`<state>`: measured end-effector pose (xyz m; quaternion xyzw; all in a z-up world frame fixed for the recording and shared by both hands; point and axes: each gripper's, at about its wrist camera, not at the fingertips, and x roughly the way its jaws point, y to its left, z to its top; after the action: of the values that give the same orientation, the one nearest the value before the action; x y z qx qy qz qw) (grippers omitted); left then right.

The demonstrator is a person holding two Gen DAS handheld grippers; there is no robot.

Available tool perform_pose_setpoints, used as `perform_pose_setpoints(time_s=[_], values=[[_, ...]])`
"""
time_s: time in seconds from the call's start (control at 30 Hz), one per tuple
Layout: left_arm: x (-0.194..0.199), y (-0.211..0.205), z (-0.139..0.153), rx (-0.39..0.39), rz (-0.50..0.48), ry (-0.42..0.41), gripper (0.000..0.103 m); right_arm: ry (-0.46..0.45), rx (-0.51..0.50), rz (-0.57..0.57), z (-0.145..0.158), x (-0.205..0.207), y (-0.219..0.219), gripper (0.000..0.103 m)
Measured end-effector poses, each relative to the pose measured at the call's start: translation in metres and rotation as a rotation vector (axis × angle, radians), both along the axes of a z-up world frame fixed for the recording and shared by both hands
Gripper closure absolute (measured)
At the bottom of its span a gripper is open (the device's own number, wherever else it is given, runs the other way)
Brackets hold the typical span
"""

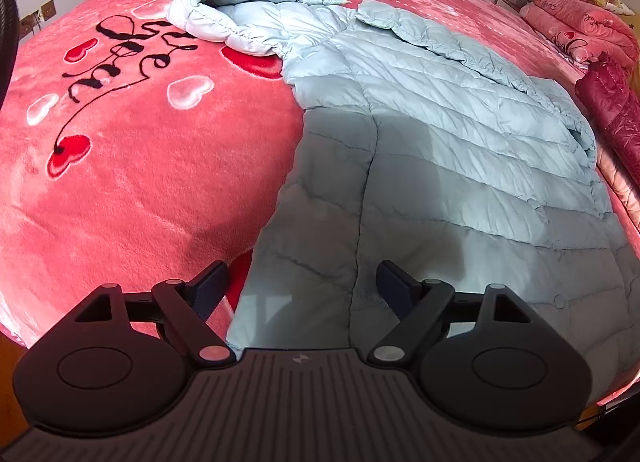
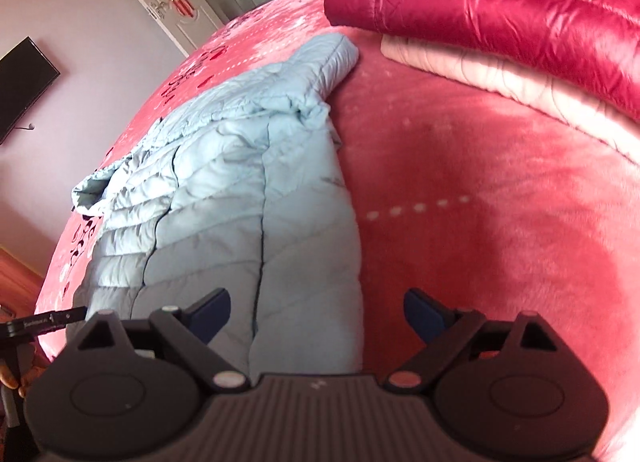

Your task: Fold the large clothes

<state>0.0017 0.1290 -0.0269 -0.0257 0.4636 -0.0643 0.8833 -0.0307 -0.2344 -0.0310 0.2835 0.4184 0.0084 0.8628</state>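
One pale blue coat (image 1: 420,134) lies spread on a pink blanket (image 1: 140,190). It is puffy and quilted in crosswise bands, with a long seam running down it and a hood (image 1: 208,10) rolled open at its far end. One sleeve (image 1: 460,46) is folded across the body.

The left gripper (image 1: 302,286) hangs over the coat's near hem. Its two dark fingers (image 1: 208,286) are spread wide with nothing clasped; the left one is over the blanket, the right one over the coat, and the coat's edge runs between them.

The right gripper (image 2: 316,314) is also released and holds nothing. Its left finger is above the coat's near corner, its right finger above bare blanket, and the coat's side edge passes between the two.

The blanket is a plush fleece printed with red and white hearts (image 1: 68,154) and looping black script (image 1: 132,50).

Beyond the right fingers lie two more folded garments: one shiny red quilted jacket (image 2: 500,2), stacked on one pale pink quilted piece (image 2: 500,82). Far right of the left fingers, one folded pink quilt (image 1: 584,30) sits at the bed's edge.
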Motion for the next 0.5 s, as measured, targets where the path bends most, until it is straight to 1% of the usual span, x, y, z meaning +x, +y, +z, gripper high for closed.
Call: perform_pose_setpoints(time_s=[0.07,0.23,0.27,0.3,0.33,0.37,0.43,0.47,0.5], values=[[-0.002,-0.002,-0.002,-0.004,0.005,-0.011,0.0,0.035,0.006,0.007,-0.006,-0.001,0.003,0.013],[-0.012,-0.01,-0.005,-0.006,-0.006,-0.019,0.0,0.053,0.006,0.024,-0.009,-0.003,0.014,0.015],[-0.012,-0.013,-0.003,-0.006,-0.015,-0.016,0.0,0.053,0.012,0.032,-0.01,-0.003,0.017,0.016],[-0.012,-0.014,-0.002,-0.009,-0.021,-0.015,0.002,0.052,0.017,0.045,-0.01,-0.004,0.022,0.021],[-0.013,-0.016,-0.002,-0.01,-0.024,-0.017,0.008,0.052,0.01,0.056,-0.009,-0.004,0.028,0.028],[-0.017,-0.018,-0.001,-0.006,-0.026,-0.021,0.011,0.054,-0.004,0.065,-0.008,-0.004,0.033,0.033],[-0.022,-0.022,0.0,0.009,-0.027,-0.03,0.029,0.058,-0.042,0.083,-0.006,-0.003,0.045,0.053],[-0.024,-0.024,0.001,0.01,-0.029,-0.035,0.035,0.059,-0.05,0.087,-0.006,-0.003,0.05,0.058],[-0.026,-0.026,0.001,0.004,-0.032,-0.036,0.052,0.058,-0.052,0.086,-0.005,-0.004,0.053,0.064]])
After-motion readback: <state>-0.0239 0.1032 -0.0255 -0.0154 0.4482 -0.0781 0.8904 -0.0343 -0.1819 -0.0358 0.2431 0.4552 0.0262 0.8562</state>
